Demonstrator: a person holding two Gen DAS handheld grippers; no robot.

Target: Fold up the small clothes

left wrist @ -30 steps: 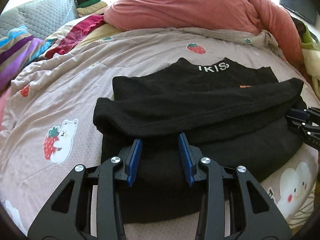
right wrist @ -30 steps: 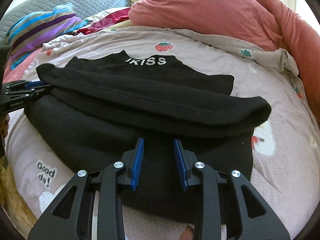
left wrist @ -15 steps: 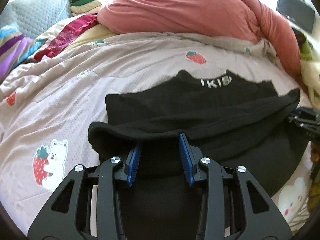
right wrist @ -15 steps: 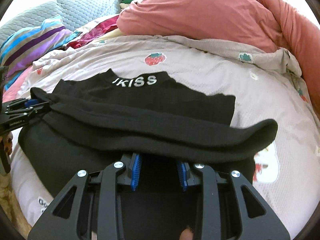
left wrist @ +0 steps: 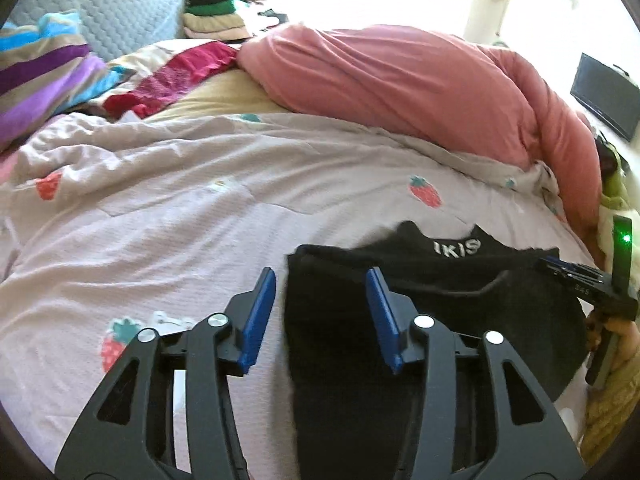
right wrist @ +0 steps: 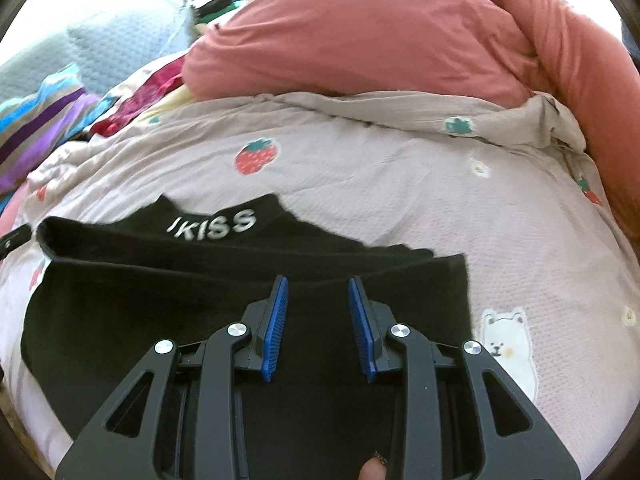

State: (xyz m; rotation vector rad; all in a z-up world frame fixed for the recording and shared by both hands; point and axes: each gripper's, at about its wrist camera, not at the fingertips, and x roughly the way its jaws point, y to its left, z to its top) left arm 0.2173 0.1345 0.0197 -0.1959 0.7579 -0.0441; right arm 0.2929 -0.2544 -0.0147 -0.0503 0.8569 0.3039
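Left wrist view shows a pale strawberry-print quilt [left wrist: 168, 216] with the black "IKISS" top [left wrist: 460, 276] lying on it, its bottom edge now folded up close to the collar, where a moment ago it was still being carried. My left gripper [left wrist: 322, 300] is opening with nothing between its pads; my right gripper [right wrist: 318, 308] stands part open, empty. That fold looks finished. Motion blur softens the top's left edge.

Left tool [left wrist: 320, 308] jaws opening, right tool [right wrist: 318, 320] jaws parted, both angled down
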